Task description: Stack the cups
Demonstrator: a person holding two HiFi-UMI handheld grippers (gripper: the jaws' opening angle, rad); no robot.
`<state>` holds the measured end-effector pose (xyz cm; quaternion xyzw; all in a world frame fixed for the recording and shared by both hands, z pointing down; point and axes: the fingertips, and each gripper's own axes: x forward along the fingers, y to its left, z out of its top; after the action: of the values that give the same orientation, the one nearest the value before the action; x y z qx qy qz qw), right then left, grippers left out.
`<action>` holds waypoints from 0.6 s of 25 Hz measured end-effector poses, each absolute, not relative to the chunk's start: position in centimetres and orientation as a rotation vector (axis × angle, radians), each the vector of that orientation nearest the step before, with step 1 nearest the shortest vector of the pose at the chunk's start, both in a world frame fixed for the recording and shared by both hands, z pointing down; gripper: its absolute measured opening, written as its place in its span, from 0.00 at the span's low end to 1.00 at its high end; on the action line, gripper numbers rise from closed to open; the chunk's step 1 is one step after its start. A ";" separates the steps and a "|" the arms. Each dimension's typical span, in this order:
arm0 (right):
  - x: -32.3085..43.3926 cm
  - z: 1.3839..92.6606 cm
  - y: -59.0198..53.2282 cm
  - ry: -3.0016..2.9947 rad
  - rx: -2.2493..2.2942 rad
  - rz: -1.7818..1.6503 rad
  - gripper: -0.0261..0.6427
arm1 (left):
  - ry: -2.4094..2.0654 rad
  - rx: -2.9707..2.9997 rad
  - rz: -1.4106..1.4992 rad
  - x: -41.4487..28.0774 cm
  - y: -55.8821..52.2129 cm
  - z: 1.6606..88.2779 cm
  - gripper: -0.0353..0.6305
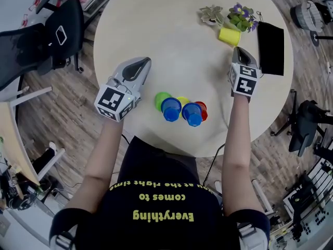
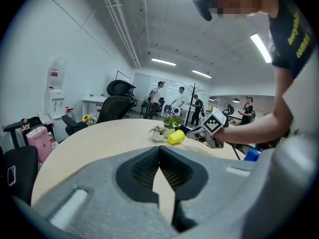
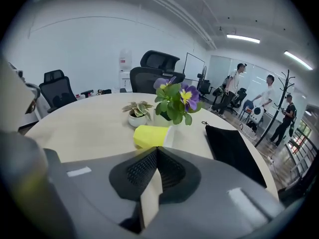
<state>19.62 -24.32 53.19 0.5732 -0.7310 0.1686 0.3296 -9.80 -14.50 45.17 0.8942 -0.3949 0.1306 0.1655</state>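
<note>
Open-plan office. Floor (image 1: 62,119): wood-look planks, grey-brown. Round pale desk (image 1: 156,20) at centre; the edge of a second pale desk (image 1: 8,134) shows at the left. Black office chair (image 1: 52,40) stands at the left of the round desk, further dark chairs (image 3: 157,63) at its far side. Walls (image 2: 50,44) plain white. Water dispenser (image 2: 56,91) against the wall. Ceiling white, with exposed pipework and lit strip lights (image 2: 261,46). Glazed partition (image 3: 224,66) at the rear, a coat stand (image 3: 283,101) near it. Several people (image 2: 158,91) stand in the background.
</note>
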 end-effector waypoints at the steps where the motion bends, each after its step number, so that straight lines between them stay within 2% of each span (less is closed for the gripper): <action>1: 19.8 53.0 -24.2 -1.915 1.505 0.443 0.06 | -1.117 2.553 0.374 -9.6 -14.5 45.1 0.06; 4: 20.3 53.0 -24.1 -1.923 1.506 0.459 0.06 | -1.098 2.572 0.375 -8.7 -14.6 44.9 0.06; 6: 20.3 53.3 -24.3 -1.941 1.498 0.494 0.18 | -1.087 2.584 0.376 -8.2 -14.6 44.8 0.06; 7: 20.3 53.6 -24.5 -1.949 1.495 0.508 0.21 | -1.082 2.589 0.377 -8.0 -14.5 44.7 0.06; 9: 20.1 54.0 -24.8 -1.958 1.494 0.529 0.20 | -1.077 2.598 0.382 -7.8 -14.2 44.5 0.06; 13: 19.8 54.2 -25.0 -1.975 1.495 0.546 0.08 | -1.077 2.603 0.395 -8.3 -13.7 44.4 0.06; 15: 19.4 53.7 -24.7 -1.997 1.492 0.559 0.08 | -1.072 2.603 0.404 -8.6 -13.5 44.4 0.06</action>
<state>19.40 -24.72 53.69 0.5590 -0.7483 0.2095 0.2893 -8.58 -13.47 44.38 0.9052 -0.3727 0.1405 0.1482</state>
